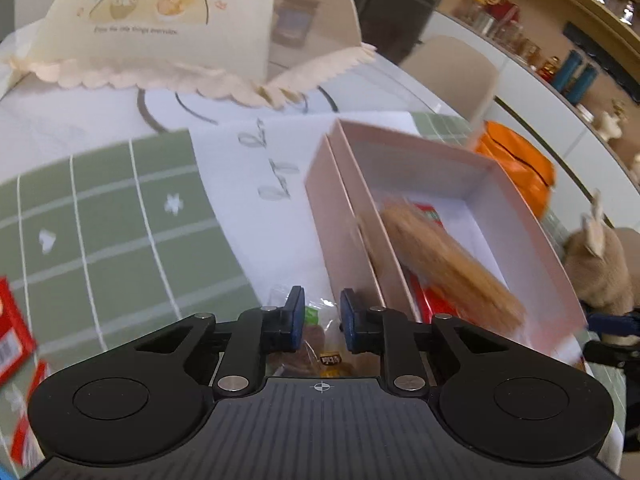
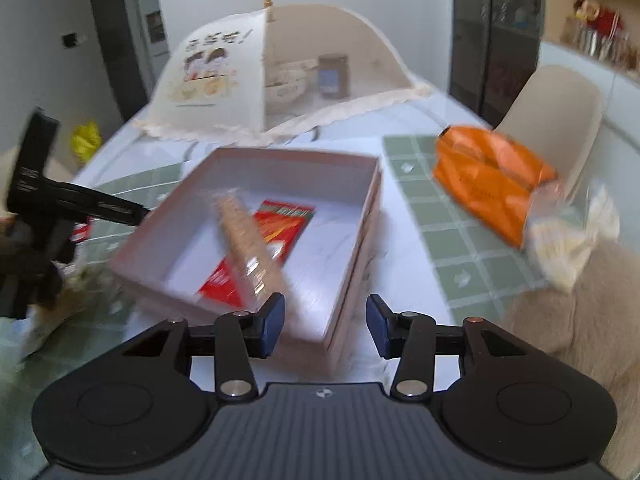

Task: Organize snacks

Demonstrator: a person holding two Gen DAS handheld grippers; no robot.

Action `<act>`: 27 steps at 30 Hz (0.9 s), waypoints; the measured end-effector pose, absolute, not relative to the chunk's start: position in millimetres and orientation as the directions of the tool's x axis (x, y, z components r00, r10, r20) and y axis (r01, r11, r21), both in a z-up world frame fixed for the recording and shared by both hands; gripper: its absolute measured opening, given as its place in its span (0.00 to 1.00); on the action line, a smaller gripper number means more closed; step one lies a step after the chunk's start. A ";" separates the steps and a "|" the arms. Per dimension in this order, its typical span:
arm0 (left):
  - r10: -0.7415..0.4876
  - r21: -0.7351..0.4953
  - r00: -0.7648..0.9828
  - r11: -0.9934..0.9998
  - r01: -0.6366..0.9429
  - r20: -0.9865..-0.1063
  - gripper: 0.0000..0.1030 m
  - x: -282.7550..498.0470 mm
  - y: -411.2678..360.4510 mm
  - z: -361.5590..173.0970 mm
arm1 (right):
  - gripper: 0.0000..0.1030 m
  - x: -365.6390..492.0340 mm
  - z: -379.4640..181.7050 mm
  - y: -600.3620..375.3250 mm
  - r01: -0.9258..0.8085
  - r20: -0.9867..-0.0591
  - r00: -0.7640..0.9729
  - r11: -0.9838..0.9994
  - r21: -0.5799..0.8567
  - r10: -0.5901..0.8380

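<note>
Snack packet [image 1: 320, 344] clenched in left tool [image 1: 322, 318]; right tool [image 2: 326, 326] released above pink box [image 2: 352, 216].

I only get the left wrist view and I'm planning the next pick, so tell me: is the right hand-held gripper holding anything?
Observer: No. The right hand-held gripper is open, with nothing between its pads, by the near corner of the pink box.
Operator: Anything beside the orange packet?
Observer: Yes, a clear bag of pale snacks right next to it, on the nearer side.
Operator: What's under the food cover besides the jar?
Observer: A white bowl, just left of the jar.
</note>
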State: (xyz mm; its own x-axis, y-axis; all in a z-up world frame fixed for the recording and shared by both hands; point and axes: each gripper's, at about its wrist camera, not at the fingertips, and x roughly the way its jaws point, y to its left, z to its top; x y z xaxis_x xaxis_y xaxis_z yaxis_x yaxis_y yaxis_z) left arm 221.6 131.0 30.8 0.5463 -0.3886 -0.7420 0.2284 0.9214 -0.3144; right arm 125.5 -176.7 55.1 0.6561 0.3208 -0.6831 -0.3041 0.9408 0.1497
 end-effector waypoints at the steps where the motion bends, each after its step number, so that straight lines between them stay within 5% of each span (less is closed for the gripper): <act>1: -0.399 -0.326 0.535 0.917 0.230 -0.745 0.19 213.3 131.9 31.0 | 0.45 118.7 52.1 -176.9 -0.314 -0.692 0.641 0.936 0.158 0.332; 14: -0.468 -0.454 0.474 0.878 0.152 -0.746 0.21 112.9 135.1 32.1 | 0.59 65.7 26.4 -141.9 -0.442 -0.730 0.520 0.871 0.215 0.444; 21: -0.296 -0.309 0.602 0.947 0.084 -0.742 0.23 142.7 154.6 53.3 | 0.62 79.6 33.0 -165.0 -0.358 -0.687 0.670 0.933 0.035 0.283; 27: -0.241 -0.201 0.579 0.970 0.134 -0.779 0.30 198.3 147.2 31.0 | 0.68 98.0 15.4 -201.0 -0.218 -0.729 0.652 0.972 0.086 0.211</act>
State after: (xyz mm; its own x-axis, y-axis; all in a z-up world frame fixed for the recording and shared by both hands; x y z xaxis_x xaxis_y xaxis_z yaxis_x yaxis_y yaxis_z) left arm 198.3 147.2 31.0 0.5791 -0.2411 -0.7788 0.1342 0.9704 -0.2007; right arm 98.0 -201.0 15.4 0.6516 0.2108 -0.7287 -0.2183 0.9721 0.0859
